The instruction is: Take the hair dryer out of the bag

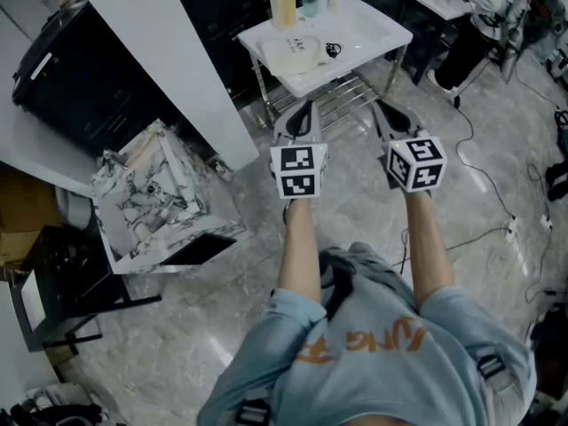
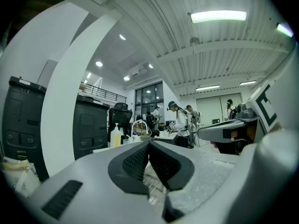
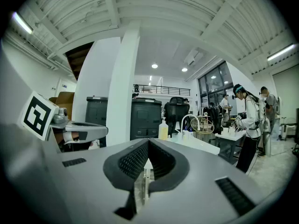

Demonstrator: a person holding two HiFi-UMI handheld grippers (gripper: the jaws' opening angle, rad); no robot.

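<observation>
Marble flooring surrounds a white table [image 1: 377, 32] bearing a pale bag [image 1: 293, 53], contents unseen, beside a yellow bottle [image 1: 283, 7]; left gripper [image 1: 304, 106] and right gripper [image 1: 384, 107] hang short of it, jaws together, empty.

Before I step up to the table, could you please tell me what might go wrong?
Both the left gripper and the right gripper are shut and empty, so they could shove the bag rather than grasp it. The yellow bottle stands close behind the bag on the white table and might get knocked over. Cables trail over the floor at the right, a possible trip hazard.
</observation>
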